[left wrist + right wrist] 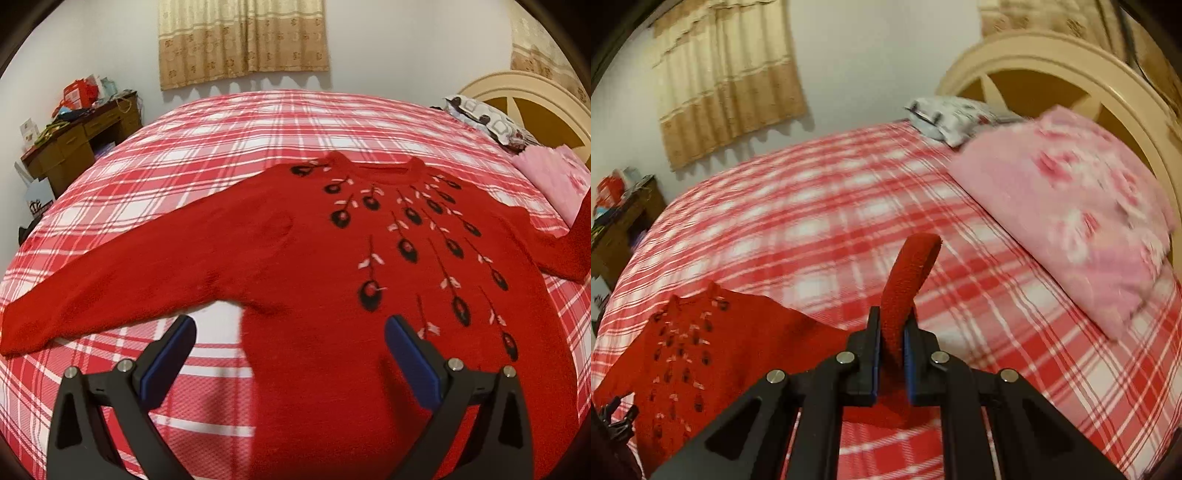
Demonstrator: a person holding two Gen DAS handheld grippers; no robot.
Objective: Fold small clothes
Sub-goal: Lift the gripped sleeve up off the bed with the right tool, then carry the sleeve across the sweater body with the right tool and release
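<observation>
Between the blue-padded black fingers of the right gripper (891, 338) a strip of the red knitted sweater (369, 258) is clamped: the jaws are closed tight on it, with only the thickness of the knit between the pads. The pinched piece is a sleeve end, which rises out of the jaws and curls over in a loop above the fingertips. The right gripper is pointed downward at a slant across the red-and-white plaid bedspread (812, 221), toward the pink floral pillow (1071, 206) and the cream arched wooden headboard (1052, 66).

The left gripper (290, 328) is seen with its jaws spread wide and nothing is grasped by them. Its left finger is held over bare bedspread just below the sweater's outstretched sleeve, and its right finger is held over the lower body of the sweater; whether either pad touches the cloth cannot be told. It is likewise angled down toward the bed.

The sweater is laid face up on the bedspread, its neckline toward the far wall, its front covered with black oval buds on thin stems with pale pink leaves. One sleeve is stretched flat out to the left of the left wrist view; the other, at the right edge, is lifted off the bed. A patterned white pillow (484, 118) is set by the headboard, a beige curtain (243, 37) hangs on the far wall, and a cluttered brown wooden desk (74, 144) stands at the left.
</observation>
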